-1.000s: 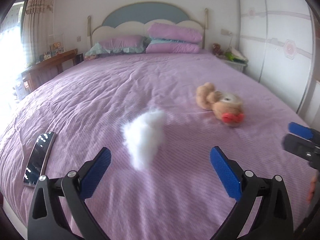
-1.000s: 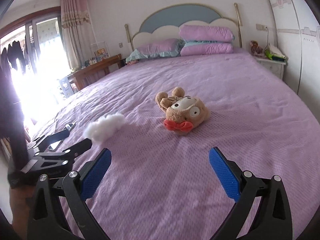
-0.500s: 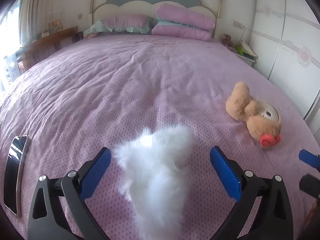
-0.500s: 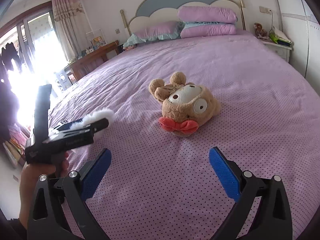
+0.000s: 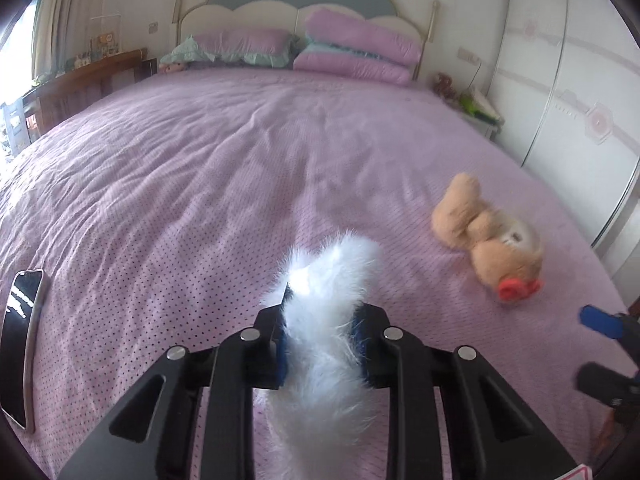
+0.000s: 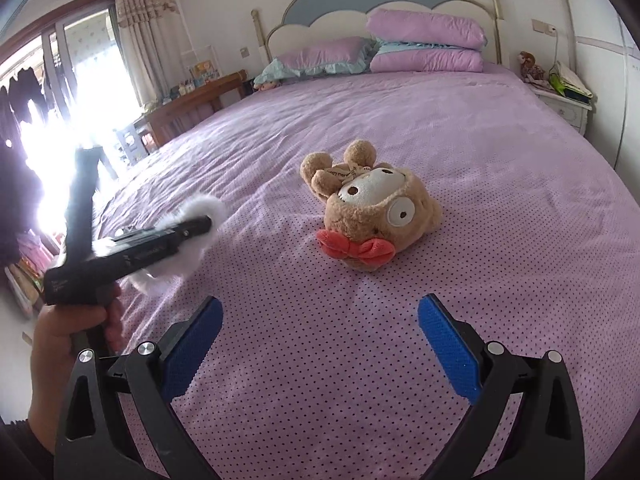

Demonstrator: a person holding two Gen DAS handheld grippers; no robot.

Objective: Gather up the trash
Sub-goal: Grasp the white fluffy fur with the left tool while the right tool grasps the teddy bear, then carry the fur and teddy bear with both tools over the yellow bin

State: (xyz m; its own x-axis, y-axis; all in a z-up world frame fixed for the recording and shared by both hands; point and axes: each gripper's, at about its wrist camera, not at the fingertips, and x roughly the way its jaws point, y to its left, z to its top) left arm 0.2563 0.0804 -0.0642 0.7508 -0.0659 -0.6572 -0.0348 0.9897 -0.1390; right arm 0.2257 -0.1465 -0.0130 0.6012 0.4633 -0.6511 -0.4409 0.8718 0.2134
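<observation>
1. the landmark here is the plush bear point(image 6: 370, 216), lying on its side on the purple dotted bedspread point(image 6: 500, 208) of the bed, a red bow under its chin.
2. far left of the bear, in the left wrist view, a phone point(image 5: 22, 344) lies flat on the bedspread at the bed's edge, screen up.
3. also left of the bear, beyond the bed's side, stands a wooden desk point(image 6: 192, 104) with small things on it, next to a bright window with a curtain point(image 6: 140, 36).
4. just left of the bear, and nearer the foot of the bed, is the trash: a white fluffy tuft point(image 5: 328, 320). it is pinched between the blue pads of the left gripper point(image 5: 322, 334), whose jaws have just been closing in on it; fluff spills out above and below the pads.
5. the right wrist view shows the same grip from the side: the left gripper point(image 6: 188, 230) reaches in with the tuft point(image 6: 200, 212) around its tip, well apart from the bear, and a hand point(image 6: 68, 332) holds its handle. whether the tuft touches the bedspread, i cannot tell.
6. on the near side of the bear, the right gripper point(image 6: 320, 344) hangs above bare bedspread with its jaws spread wide and nothing between them.
7. behind the bear, at the headboard point(image 6: 372, 4), purple pillows point(image 6: 424, 40) are stacked.
8. right of the bear, past the bed's edge, stands a white nightstand point(image 6: 564, 104) with clutter on top.
</observation>
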